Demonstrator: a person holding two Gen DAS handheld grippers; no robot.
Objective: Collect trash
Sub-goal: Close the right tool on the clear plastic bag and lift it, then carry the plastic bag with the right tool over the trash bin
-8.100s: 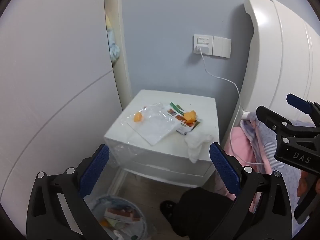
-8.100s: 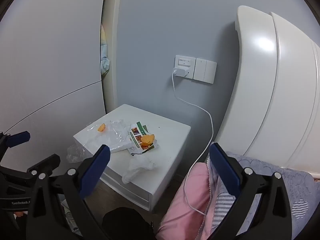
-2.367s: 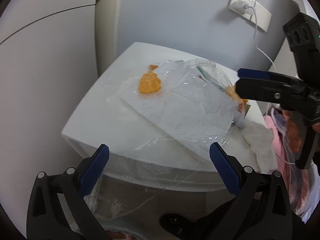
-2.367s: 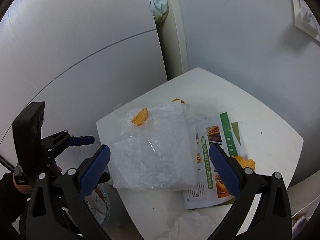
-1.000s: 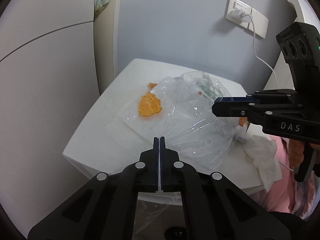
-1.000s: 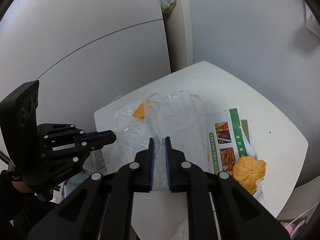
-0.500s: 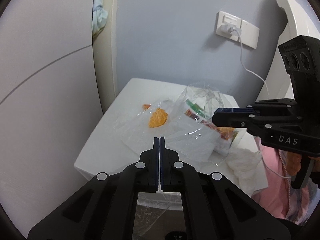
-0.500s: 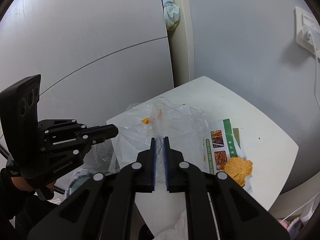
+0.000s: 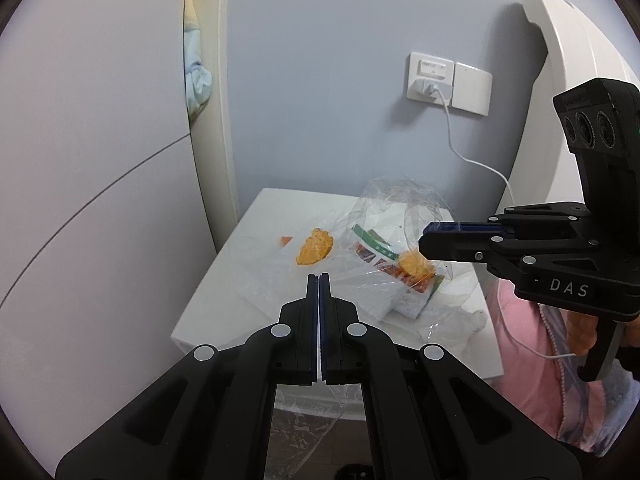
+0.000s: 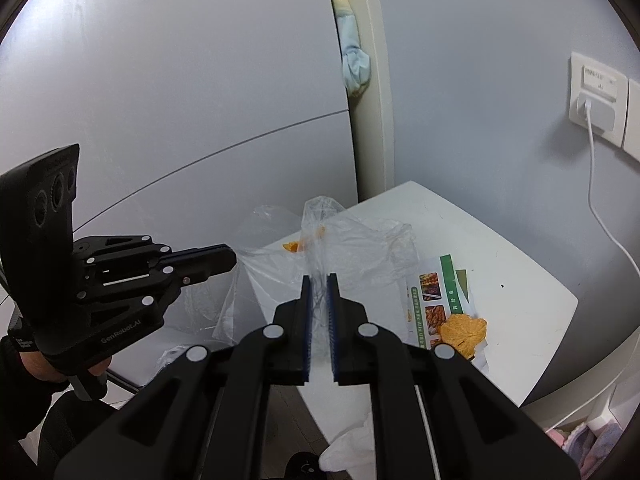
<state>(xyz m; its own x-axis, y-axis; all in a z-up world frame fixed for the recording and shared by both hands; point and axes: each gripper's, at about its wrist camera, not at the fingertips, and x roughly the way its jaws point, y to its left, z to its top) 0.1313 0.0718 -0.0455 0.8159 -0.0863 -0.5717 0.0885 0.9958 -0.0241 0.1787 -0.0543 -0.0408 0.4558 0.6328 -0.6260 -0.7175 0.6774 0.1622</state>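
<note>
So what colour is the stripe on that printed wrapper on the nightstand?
Green. The wrapper has a green stripe beside small food photos, clearest in the right wrist view.

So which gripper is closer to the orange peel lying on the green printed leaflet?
Right. The right gripper hangs just beside the orange peel on the green printed leaflet; the left gripper is farther off, across the clear plastic bag.

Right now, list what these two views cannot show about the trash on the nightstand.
- Trash bin: in neither view; the left gripper body fills the lower left-wrist picture.
- Orange peel: right wrist view shows it only through the plastic bag.
- Tissue: cut off behind the right gripper frame.
- Flyer text: too small to read.
- Nightstand drawers: not visible.
</note>
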